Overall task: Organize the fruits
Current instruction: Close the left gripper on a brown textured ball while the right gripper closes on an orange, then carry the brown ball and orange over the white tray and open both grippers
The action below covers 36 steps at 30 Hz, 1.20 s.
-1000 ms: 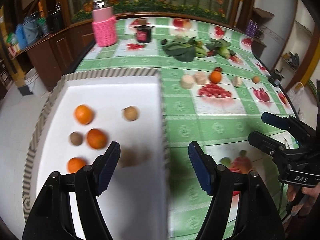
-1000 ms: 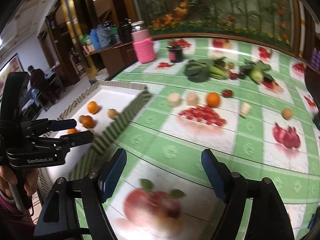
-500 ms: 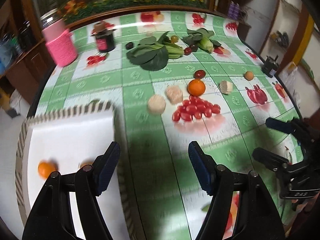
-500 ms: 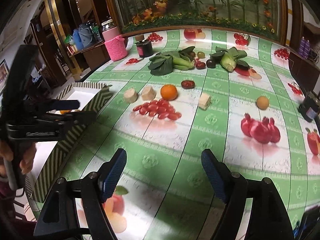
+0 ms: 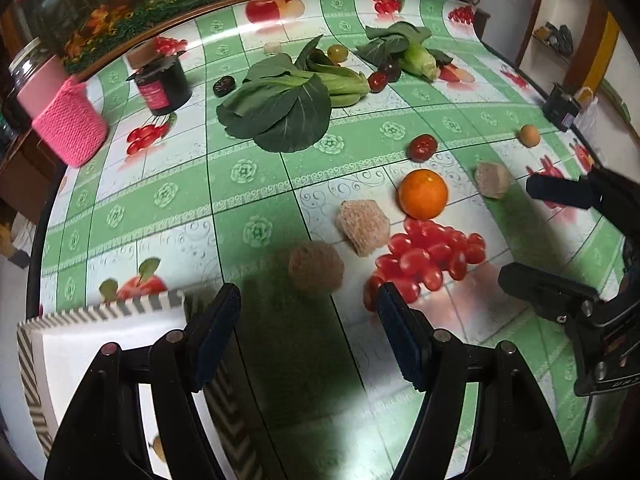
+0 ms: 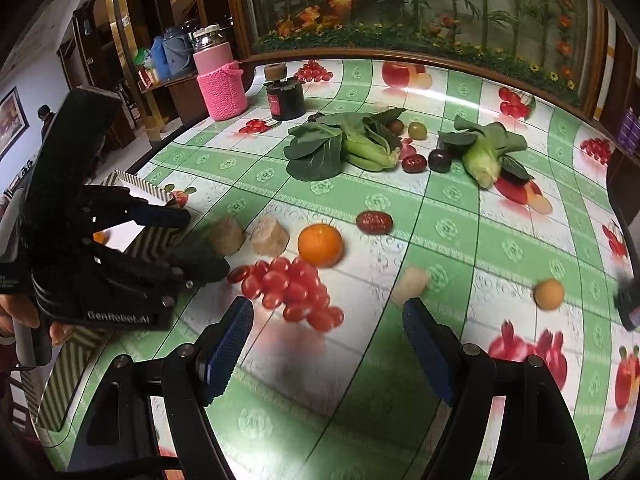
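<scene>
The left tool (image 5: pixel 308 316) hangs released above the tabletop (image 5: pixel 248 172), its blue-padded fingers (image 5: pixel 216 332) spread wide with nothing between them. Just ahead of its gap lies a round beige chunk (image 5: pixel 316 266), and beside that a paler fibrous chunk (image 5: pixel 363 227). The right tool (image 6: pixel 328 340) is also released and empty, over the green checked cloth near the printed cherry tomatoes (image 6: pixel 292 288).

The orange (image 5: pixel 423 194) sits on the tabletop just beyond the printed tomatoes, with a red date (image 5: pixel 422 147) a little farther back and a third beige chunk (image 5: pixel 492 180) to its right. A small yellowish fruit (image 5: pixel 529 135) lies well apart near the far right edge. The white tray (image 5: pixel 100 316) with a striped rim sits at the near left corner, partly under the left tool. Farther back lie bok choy (image 5: pixel 288 104), a dark jar (image 5: pixel 162 88) and a pink knit-sleeved bottle (image 5: pixel 66 120).
</scene>
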{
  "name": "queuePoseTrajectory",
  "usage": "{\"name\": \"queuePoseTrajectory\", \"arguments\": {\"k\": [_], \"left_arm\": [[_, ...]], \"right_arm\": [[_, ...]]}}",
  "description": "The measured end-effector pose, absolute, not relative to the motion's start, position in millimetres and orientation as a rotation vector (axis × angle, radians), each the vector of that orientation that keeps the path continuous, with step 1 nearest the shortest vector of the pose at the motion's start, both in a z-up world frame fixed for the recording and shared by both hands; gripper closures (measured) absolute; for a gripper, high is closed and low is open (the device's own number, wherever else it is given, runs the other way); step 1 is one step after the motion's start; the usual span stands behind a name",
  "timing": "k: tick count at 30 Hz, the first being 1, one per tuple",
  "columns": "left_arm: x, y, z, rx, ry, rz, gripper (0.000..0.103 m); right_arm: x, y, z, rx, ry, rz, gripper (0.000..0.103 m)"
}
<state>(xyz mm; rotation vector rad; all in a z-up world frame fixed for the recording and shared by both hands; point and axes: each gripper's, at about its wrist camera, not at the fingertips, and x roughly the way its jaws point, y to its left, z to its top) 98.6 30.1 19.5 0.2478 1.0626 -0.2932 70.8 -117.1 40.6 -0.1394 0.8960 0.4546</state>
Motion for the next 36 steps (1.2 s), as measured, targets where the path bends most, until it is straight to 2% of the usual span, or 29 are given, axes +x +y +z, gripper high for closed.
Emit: {"name": "queuePoseTrajectory", "arguments": {"k": [1, 3, 4, 14, 18, 20, 21, 36], "left_arm": [[100, 30, 18, 0.255, 1.061, -0.297, 0.036], [103, 30, 15, 0.262, 1.066, -0.304, 0.073], [104, 32, 15, 0.236, 1.068, -0.327, 0.078], [98, 44, 23, 0.184, 1.051, -0.319, 0.079], [91, 46, 29, 0.166, 1.044, -0.325, 0.079], [86, 48, 32, 0.158, 1.043, -0.324, 0.079], [84, 48, 33, 0.157, 1.041, -0.324, 0.079], [37, 57, 52, 0.103, 1.018, -0.319, 0.079]], "right_arm": [[75, -117, 40, -0.134, 0.896, 0.458, 0.024], [80, -117, 39, -0.126, 0.895, 0.46, 0.024], [82, -117, 38, -0.122, 0.894, 0.465, 0.024], [107, -94, 30, -0.147, 0.884, 0.48, 0.027], [113, -82, 23, -0.207, 0.893, 0.476, 0.05], [116, -80, 21, -0.217, 0.909, 0.468, 0.07], [117, -81, 21, -0.207, 0.917, 0.471, 0.072], [37, -112, 41, -0.127, 0.868, 0.481, 0.072]]}}
